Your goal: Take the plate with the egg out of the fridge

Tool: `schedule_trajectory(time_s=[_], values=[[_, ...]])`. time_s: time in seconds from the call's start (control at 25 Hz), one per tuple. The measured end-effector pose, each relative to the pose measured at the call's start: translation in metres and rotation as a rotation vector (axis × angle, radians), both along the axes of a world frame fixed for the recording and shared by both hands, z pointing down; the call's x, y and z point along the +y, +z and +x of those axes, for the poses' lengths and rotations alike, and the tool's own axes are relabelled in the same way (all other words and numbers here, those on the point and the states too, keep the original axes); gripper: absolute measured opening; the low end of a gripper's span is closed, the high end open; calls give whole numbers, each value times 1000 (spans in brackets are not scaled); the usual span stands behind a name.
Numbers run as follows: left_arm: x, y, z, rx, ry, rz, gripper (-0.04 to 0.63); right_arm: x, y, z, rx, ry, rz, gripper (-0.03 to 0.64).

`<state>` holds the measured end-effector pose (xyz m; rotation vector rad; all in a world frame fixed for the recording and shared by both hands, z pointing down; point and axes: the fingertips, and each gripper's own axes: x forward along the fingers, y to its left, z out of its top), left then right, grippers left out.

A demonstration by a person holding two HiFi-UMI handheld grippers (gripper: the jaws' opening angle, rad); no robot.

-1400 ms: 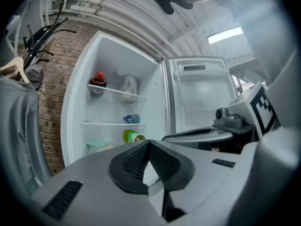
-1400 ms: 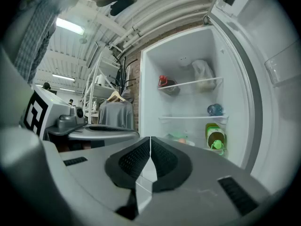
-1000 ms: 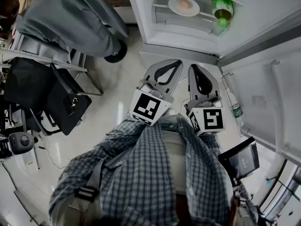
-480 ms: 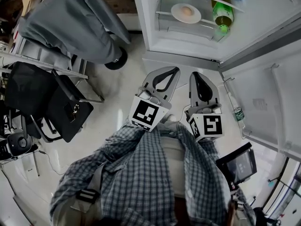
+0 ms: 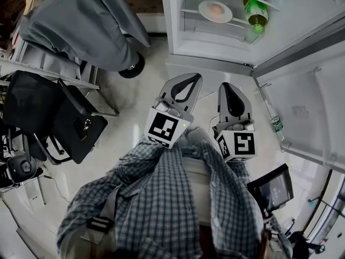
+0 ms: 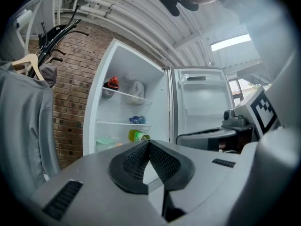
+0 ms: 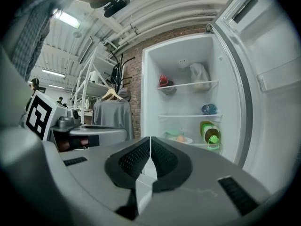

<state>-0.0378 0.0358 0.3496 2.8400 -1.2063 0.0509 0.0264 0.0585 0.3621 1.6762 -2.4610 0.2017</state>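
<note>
- Fingers of the left gripper (image 6: 148, 143) are pressed together at the tips, with only a thin wedge of gap lower down and nothing between them.
- Fingers of the right gripper (image 7: 150, 138) are likewise closed tip to tip and empty.
- In the head view both grippers sit side by side just in front of the person's checked shirt (image 5: 161, 198), touching nothing, and point toward 12 o'clock at the open fridge (image 5: 177, 20).
- The plate (image 5: 215, 11) lies on a lower fridge shelf at about 12 o'clock from the grippers and well apart from them. The egg (image 5: 216, 8) sits on its middle.
- A green bottle (image 5: 255, 9) lies on its side just at 3 o'clock of the plate.
- In the right gripper view the plate shows just above the closed tips, at about 1 o'clock, with its near rim cut off by the gripper's body.
- In the left gripper view that shelf is mostly hidden behind the gripper's own body, and the plate cannot be made out for sure.
- On the top shelf, a red item (image 7: 162, 81) and a pale bundle (image 7: 197, 76) are too small to identify.
- The person's hands are hidden beneath the grippers and shirt.
</note>
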Motion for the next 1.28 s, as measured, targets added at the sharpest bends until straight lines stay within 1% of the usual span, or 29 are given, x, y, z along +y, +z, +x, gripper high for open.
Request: schedule_trajectory(time_s=[0.08,0.24,0.36,0.64,1.28], values=[[2,0,-5,3,-7,2,6,3,3,-2,6,1,-11,14],[4,2,-12,10,-18,1,6,3,2,-6,-4,-3,32,14],[3,7,-13,12,-24,-10,6,6,7,-4,-2,2,22,15],[-10,12,1,0,-27,-18,6,-3,14,14,-15,17,9,14],[-79,4,43,-13,-77,-8,6,-86,6,49,-36,-52,38,14]])
